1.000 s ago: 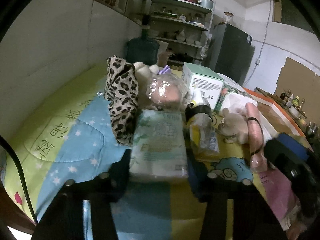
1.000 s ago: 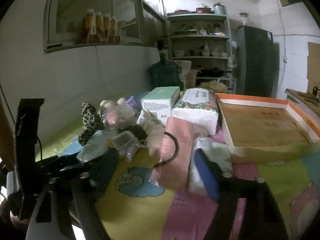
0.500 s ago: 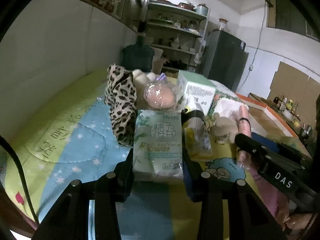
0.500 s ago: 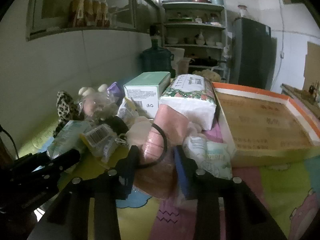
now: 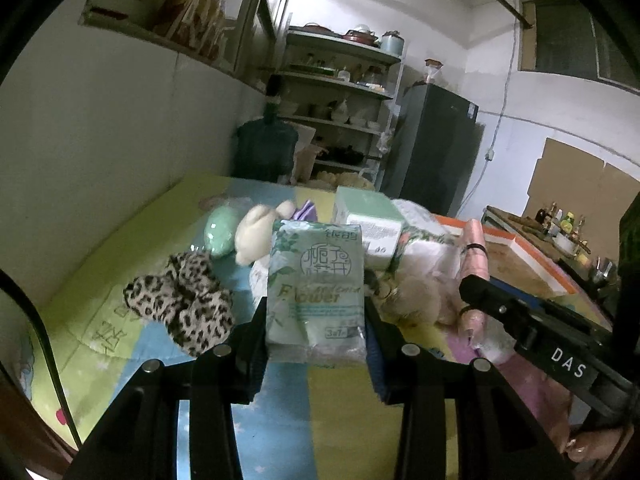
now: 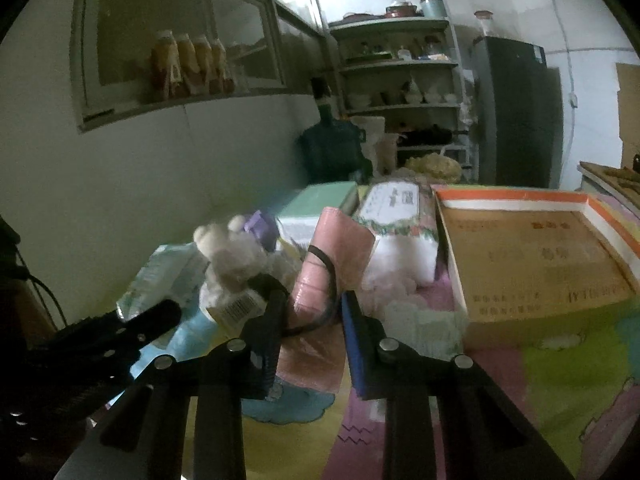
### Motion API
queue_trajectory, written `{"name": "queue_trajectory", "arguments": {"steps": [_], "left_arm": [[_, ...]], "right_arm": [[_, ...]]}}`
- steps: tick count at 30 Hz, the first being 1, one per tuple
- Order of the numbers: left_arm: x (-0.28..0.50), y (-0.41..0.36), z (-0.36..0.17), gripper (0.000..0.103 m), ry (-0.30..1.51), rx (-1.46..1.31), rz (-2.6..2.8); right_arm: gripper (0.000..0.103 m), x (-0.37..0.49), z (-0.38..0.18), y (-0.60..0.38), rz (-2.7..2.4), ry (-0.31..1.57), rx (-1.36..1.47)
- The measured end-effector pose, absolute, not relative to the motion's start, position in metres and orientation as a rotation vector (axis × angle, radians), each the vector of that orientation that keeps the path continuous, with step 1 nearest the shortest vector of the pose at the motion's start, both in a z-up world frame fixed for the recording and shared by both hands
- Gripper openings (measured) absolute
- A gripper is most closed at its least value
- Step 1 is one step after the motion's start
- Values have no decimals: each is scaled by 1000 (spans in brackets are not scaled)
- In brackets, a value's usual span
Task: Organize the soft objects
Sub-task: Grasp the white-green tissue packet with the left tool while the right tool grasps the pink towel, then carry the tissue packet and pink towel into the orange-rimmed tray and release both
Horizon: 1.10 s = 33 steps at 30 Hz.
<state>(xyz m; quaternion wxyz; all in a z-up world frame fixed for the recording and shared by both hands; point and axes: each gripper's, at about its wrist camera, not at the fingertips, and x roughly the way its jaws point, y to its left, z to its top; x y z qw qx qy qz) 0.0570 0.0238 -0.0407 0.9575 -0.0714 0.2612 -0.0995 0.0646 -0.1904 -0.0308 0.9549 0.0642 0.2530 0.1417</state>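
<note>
My left gripper is shut on a pale green tissue pack and holds it lifted above the mat. The same pack shows in the right wrist view. My right gripper is shut on a pink rolled cloth bound with a black band; the roll stands tilted between the fingers. The pink roll also shows in the left wrist view. A leopard-print cloth lies on the mat to the left. A cream plush toy and a white fluffy toy sit in the pile.
A shallow cardboard box with an orange rim lies at the right. A green-topped box and a large tissue pack stand behind the pile. A green soft ball lies near the wall. Shelves and a fridge stand beyond.
My left gripper has lifted the tissue pack off the mat; the leopard cloth dropped flat. My right gripper closed around the pink roll and raised it.
</note>
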Motion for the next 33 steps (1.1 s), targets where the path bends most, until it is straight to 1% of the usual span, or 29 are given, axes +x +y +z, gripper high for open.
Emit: {"name": "queue_trajectory", "arguments": {"steps": [8,16,33], "left_arm": [[65,5,-21,41,501,-119,-227],[88,-30,-4,40,499,-92,-270],[119,-125,10,40,518,-16,-368]], "right_arm": [[28,60,-4,-204,284,461,141],[28,65,13,-233,244,439,149],[28,68,25,-316,124,417,164]]}}
